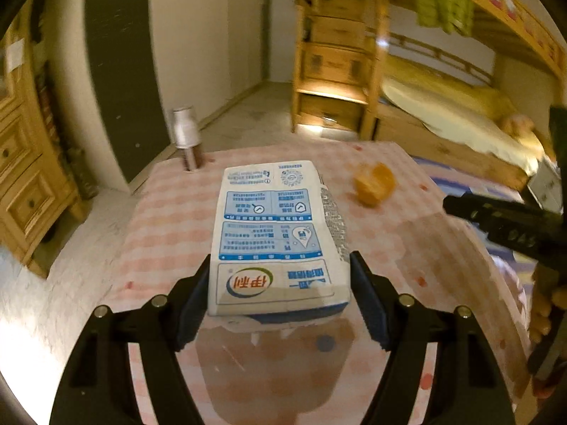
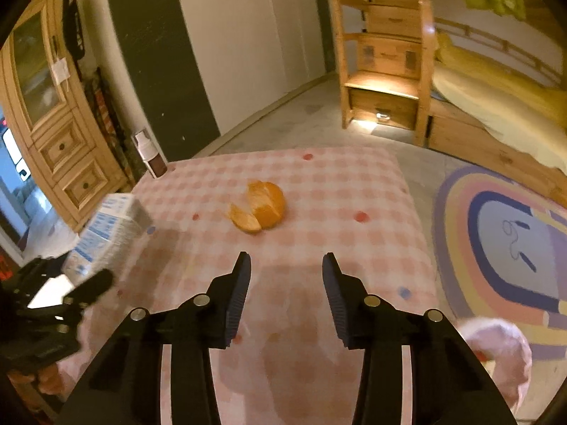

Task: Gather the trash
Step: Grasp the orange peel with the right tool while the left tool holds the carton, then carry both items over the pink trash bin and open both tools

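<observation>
A white and blue milk carton (image 1: pixel 273 219) lies lengthwise between the jaws of my left gripper (image 1: pixel 280 262), and both pads press on its sides. In the right wrist view the same carton (image 2: pixel 106 233) hangs at the left, above the table edge. An orange peel (image 2: pixel 260 210) lies on the pink checked tablecloth (image 2: pixel 354 184), ahead of my right gripper (image 2: pixel 286 258). That gripper is open with nothing between its fingers. The left wrist view has the peel (image 1: pixel 375 184) to the right of the carton.
A small bottle with a white cap (image 2: pixel 150 156) stands at the table's far left corner. A pink bag (image 2: pixel 499 350) shows at the lower right. Beyond are a round rug (image 2: pixel 503 241), wooden stair drawers (image 2: pixel 386 81) by a bunk bed, and a wooden cabinet (image 2: pixel 63 141).
</observation>
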